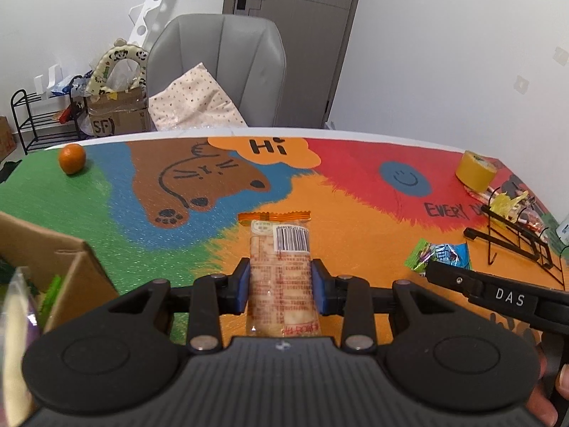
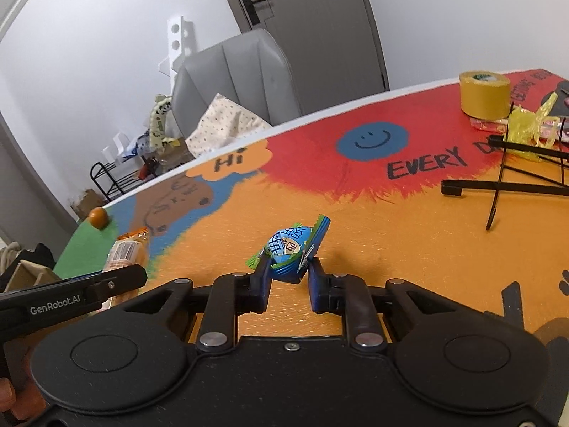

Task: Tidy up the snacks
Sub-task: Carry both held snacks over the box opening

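Snacks held in both grippers above a table (image 1: 355, 213) covered by a bright cartoon mat. The left gripper (image 1: 281, 286) pinches a long clear packet of biscuits (image 1: 281, 267) by its sides, blue pads pressing in, barcode end pointing away. The right gripper (image 2: 287, 277) is clamped narrowly on a small blue and green wrapped candy (image 2: 290, 249), gripped near its lower end. To do this step well, keep both grips steady and gentle, since the biscuits could crack and the candy could slip from such a shallow hold. A cardboard box (image 1: 67, 267) with an open top sits close at the left, probably where snacks go. A black wire rack (image 2: 515, 181) holding yellow wrappers and a roll of tape (image 2: 485, 94) stand at the right. The middle of the mat lies open; an orange (image 1: 72, 158) rests near the far left edge
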Demonstrator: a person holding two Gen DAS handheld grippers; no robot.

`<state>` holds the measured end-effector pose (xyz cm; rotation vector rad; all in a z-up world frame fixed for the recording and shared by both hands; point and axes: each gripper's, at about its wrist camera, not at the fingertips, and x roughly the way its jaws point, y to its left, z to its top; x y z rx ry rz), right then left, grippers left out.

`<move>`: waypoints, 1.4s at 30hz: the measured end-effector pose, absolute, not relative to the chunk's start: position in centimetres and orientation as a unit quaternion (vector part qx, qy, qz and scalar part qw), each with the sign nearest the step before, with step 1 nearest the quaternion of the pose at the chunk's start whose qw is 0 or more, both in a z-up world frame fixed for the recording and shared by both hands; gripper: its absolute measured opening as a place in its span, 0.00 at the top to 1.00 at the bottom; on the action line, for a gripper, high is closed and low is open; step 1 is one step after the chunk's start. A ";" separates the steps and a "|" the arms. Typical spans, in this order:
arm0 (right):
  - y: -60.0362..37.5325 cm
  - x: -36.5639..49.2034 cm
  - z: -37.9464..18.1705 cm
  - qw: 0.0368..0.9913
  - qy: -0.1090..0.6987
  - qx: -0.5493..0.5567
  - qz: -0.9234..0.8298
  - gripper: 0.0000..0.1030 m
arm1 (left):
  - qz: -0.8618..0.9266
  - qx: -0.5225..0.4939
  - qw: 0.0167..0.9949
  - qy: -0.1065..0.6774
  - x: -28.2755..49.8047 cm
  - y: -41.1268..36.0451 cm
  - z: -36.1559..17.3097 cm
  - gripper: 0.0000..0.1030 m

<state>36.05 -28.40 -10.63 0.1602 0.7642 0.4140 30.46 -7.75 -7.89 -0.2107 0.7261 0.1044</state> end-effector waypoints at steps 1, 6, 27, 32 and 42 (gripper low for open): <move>-28.3 35.8 -10.4 0.905 0.368 0.077 0.202 0.81 | 0.051 -0.104 0.929 0.352 30.2 -7.6 -7.7 0.67; -27.3 34.2 -9.0 0.908 0.355 0.076 0.211 0.81 | 0.050 -0.105 0.934 0.339 28.8 -7.2 -6.4 0.67; -22.6 28.5 -4.2 0.911 0.302 0.067 0.273 0.81 | 0.059 -0.114 0.949 0.289 22.0 -3.6 -1.8 0.67; -21.3 27.5 -3.8 0.909 0.297 0.063 0.285 0.81 | 0.064 -0.116 0.951 0.279 20.4 -2.7 -1.1 0.67; -18.3 25.7 -3.4 0.902 0.295 0.054 0.311 0.81 | 0.088 -0.128 0.949 0.274 17.8 0.8 -0.8 0.67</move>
